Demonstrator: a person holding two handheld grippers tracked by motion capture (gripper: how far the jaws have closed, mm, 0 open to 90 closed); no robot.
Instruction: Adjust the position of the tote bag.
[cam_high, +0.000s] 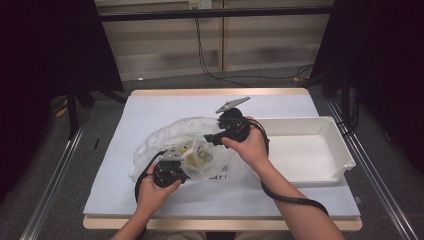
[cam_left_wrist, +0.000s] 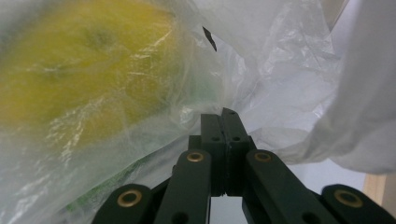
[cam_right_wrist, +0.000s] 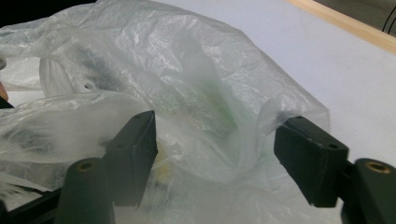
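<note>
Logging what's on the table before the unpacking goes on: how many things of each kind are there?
Clear plastic bag: 1
Yellow item inside the bag: 1
White tray: 1
Handheld grippers: 2, left gripper and right gripper
Total: 5

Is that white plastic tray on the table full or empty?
Empty. The high view shows the white plastic tray with a bare white floor; the yellow item sits inside the clear plastic bag beside it.

White tray (cam_high: 334, 131) on table (cam_high: 150, 107), right side.
</note>
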